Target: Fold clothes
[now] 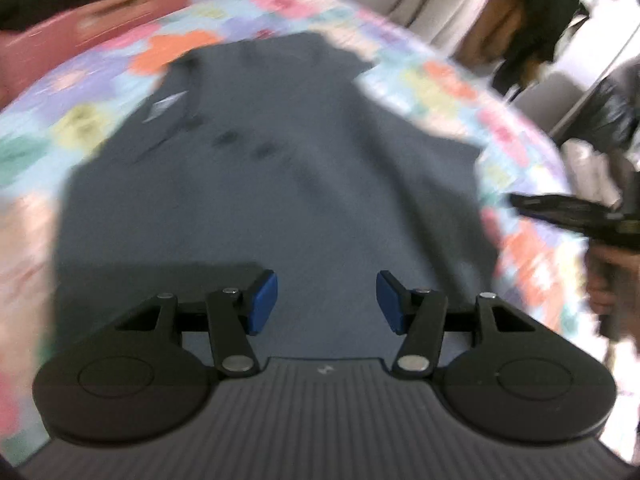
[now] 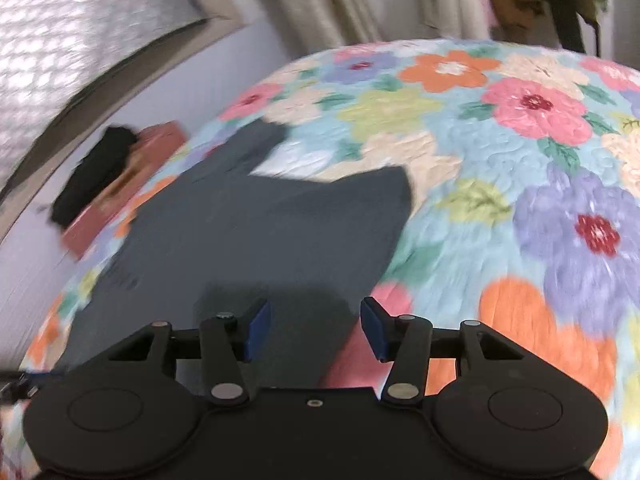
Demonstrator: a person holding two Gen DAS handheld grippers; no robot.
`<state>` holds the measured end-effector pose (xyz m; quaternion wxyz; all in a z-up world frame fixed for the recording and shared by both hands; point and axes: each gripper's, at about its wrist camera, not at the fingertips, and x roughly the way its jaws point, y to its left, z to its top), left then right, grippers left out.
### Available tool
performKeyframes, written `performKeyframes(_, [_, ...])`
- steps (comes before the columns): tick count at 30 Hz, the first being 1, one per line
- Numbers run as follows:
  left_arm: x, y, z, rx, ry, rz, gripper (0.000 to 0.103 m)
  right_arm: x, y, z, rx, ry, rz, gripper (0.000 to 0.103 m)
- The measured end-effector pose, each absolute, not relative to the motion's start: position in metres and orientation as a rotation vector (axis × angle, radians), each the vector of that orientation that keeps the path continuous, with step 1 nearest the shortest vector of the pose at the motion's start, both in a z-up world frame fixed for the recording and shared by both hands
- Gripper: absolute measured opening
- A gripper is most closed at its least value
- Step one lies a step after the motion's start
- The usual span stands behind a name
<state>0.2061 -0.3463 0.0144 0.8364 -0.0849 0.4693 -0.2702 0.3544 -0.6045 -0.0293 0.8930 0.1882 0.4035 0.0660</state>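
Nearest the left wrist camera, the left tool (image 1: 326, 302) is hovering with its blue pads (image 1: 262, 304) spread wide apart, gripping nothing, above the lower part of a dark grey polo shirt (image 1: 280, 184). The shirt is lying spread on a floral bedspread (image 1: 532, 256), collar end farthest from the camera, with a pale label (image 1: 166, 106) showing at the neck and dark buttons (image 1: 244, 144) running down the placket. At the right edge of that view, a hand (image 1: 604, 280) is holding the other black device. Beyond the bed, at upper left, a reddish box (image 1: 96, 20) is carrying dark cloth on top.

In the right wrist view, the right tool (image 2: 316, 328) is likewise standing open and empty, poised over the shirt's edge (image 2: 256, 236), where grey fabric is meeting the bedspread (image 2: 520, 152). A sleeve (image 2: 264, 140) is sticking out toward the far side. Farther off, the reddish box (image 2: 120, 184) is sitting beside the bed. Pale curtains (image 2: 340, 0) are hanging behind. Both views are motion-blurred.
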Motion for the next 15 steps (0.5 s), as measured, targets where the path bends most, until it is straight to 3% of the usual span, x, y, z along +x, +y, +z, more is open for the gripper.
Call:
performKeyframes(5, [0.239,-0.388,0.001,-0.21,1.025,-0.599,0.054,0.406,-0.636,-0.057,0.499,0.837,0.01,0.059])
performKeyframes(11, [0.251,-0.4,-0.017,-0.199,1.044,-0.603,0.054,0.442,-0.642,-0.077,0.413,0.803,0.011,0.064])
performKeyframes(12, [0.253,-0.398,-0.02,-0.207,1.051,-0.596,0.054,0.446,-0.636,-0.079,0.363,0.798,0.028,0.054])
performKeyframes(13, [0.254,-0.396,-0.023,-0.218,1.058,-0.587,0.054,0.451,-0.63,-0.079,0.296,0.803,0.048,0.016])
performKeyframes(14, [0.254,-0.392,-0.026,-0.23,1.065,-0.576,0.054,0.454,-0.624,-0.079,0.237,0.809,0.053,0.006])
performKeyframes(15, [0.255,-0.389,-0.029,-0.24,1.07,-0.563,0.054,0.453,-0.621,-0.075,0.201,0.793,0.036,0.005])
